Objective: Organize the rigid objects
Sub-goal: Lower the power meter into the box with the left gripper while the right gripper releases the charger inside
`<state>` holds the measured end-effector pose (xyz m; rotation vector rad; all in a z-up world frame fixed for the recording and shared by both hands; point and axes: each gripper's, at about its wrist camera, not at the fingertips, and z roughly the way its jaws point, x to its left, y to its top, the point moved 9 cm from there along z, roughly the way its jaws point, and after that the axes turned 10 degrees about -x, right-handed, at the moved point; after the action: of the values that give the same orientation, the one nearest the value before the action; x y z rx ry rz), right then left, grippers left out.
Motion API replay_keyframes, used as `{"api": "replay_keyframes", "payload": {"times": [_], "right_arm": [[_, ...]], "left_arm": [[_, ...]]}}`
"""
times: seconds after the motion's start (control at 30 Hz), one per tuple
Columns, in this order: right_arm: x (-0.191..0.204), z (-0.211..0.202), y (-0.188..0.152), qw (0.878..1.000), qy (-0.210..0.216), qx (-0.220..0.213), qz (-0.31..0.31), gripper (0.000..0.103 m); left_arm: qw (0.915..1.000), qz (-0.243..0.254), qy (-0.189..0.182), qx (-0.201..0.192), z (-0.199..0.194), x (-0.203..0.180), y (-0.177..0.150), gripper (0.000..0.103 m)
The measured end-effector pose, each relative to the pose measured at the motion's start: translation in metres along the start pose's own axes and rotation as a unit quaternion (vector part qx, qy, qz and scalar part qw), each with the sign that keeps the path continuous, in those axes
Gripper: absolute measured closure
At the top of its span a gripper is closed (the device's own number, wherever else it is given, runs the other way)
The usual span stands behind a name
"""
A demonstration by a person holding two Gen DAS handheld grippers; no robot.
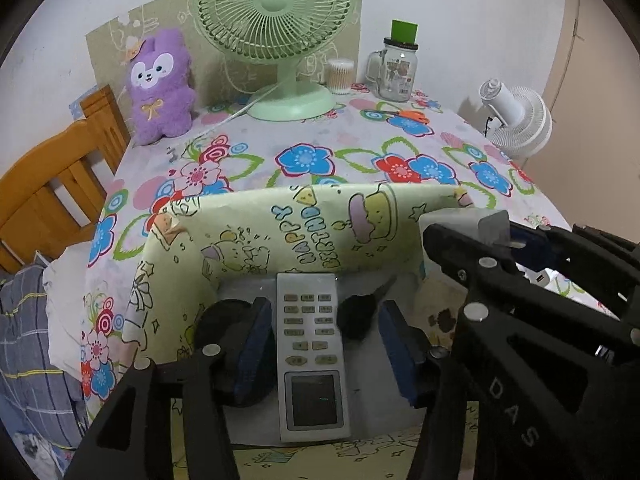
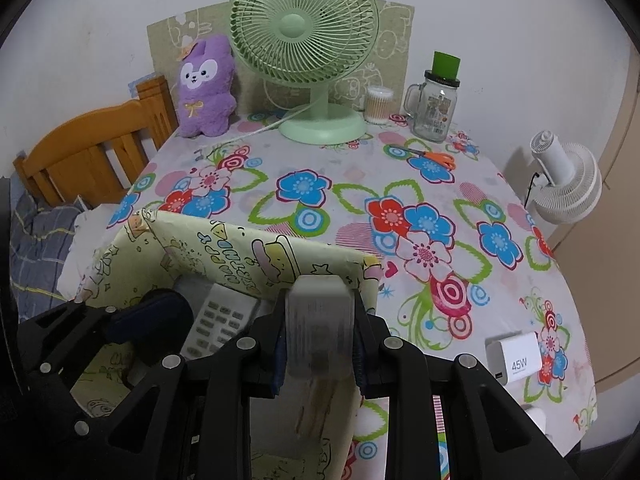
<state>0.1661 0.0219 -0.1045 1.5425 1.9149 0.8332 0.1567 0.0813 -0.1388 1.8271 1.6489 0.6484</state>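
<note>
Box: the yellow-green cartoon-printed box (image 1: 256,236) stands at the lower centre of the left wrist view, open at the top, on the flowered tablecloth (image 1: 360,148).
Already inside: the white remote control (image 1: 312,344) lies flat on the box floor, and a dark object (image 1: 358,316) which I cannot identify lies just beside it.
Left gripper (image 1: 320,344): the jaws are spread on both sides of the remote and do not press it; I judge it as put down.
Right gripper (image 2: 318,344): the jaws pinch a pale translucent block (image 2: 320,312), blurred, held above the right edge of the box in the lower centre of the right wrist view.
Still outside: the white 45W charger (image 2: 516,360) at lower right, and the orange-handled scissors (image 2: 436,158) further up.
Progress: about the middle, in my judgement; the block must still go in.
</note>
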Motion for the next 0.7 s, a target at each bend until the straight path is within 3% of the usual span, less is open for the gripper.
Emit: {"api": "replay_keyframes", "payload": {"times": [0.2, 0.3, 0.4, 0.5, 0.7], "right_arm": [[0.004, 0.004, -0.004, 1.0, -0.006, 0.007, -0.009, 0.072], [0.006, 0.001, -0.003, 1.0, 0.0, 0.003, -0.013, 0.057], [0.009, -0.005, -0.001, 1.0, 0.014, -0.006, -0.008, 0.048], [0.008, -0.013, 0.001, 1.0, 0.0, -0.017, -0.015, 0.025], [0.002, -0.033, 0.006, 0.999, -0.014, -0.044, -0.019, 0.019]], "left_arm": [[1.0, -0.002, 0.003, -0.003, -0.001, 0.004, -0.001, 0.03], [0.9999, -0.004, 0.003, -0.012, -0.007, 0.005, 0.001, 0.02], [0.9997, -0.006, 0.008, -0.022, -0.013, 0.005, 0.003, 0.016], [0.9995, 0.0, 0.01, -0.03, -0.02, 0.003, 0.003, 0.013], [0.9988, 0.007, 0.012, -0.046, -0.036, -0.006, 0.005, 0.009]]}}
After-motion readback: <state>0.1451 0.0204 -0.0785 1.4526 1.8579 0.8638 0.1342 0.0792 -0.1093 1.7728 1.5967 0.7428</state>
